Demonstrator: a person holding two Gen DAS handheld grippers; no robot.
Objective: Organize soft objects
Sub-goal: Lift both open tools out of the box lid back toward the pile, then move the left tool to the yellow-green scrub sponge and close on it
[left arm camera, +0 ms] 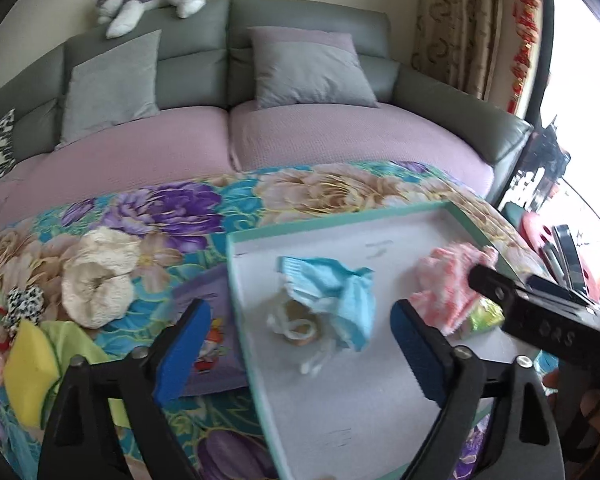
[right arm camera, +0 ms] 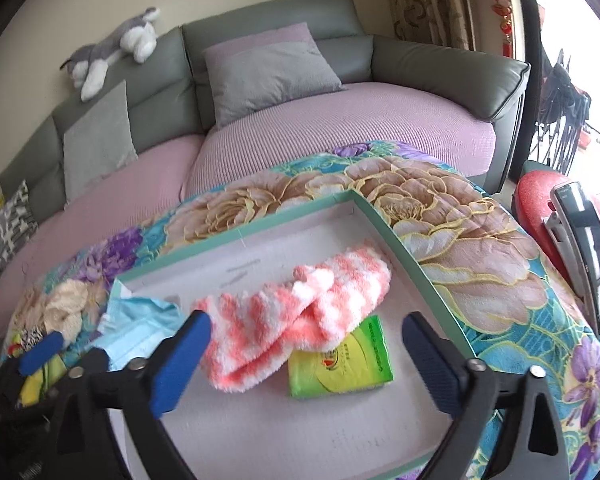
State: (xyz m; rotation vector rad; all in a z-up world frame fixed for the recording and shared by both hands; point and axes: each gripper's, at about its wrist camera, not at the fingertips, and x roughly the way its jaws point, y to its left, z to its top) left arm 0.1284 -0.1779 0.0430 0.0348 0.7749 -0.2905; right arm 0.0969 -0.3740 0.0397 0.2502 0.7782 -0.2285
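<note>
My left gripper [left arm camera: 300, 344] hangs wide open and empty; the cream scrunchie [left arm camera: 100, 280] lies at its ten o'clock on the floral blanket [left arm camera: 188, 200], nearer this hand. My right gripper [right arm camera: 308, 352], also spread and empty, hovers over the pink fuzzy sock [right arm camera: 300, 312] in the tray [right arm camera: 396, 236], before the sofa [left arm camera: 300, 24]

daylight from right | window [left arm camera: 580, 100] blown out | fisheye-bent edges | slight blur
</note>
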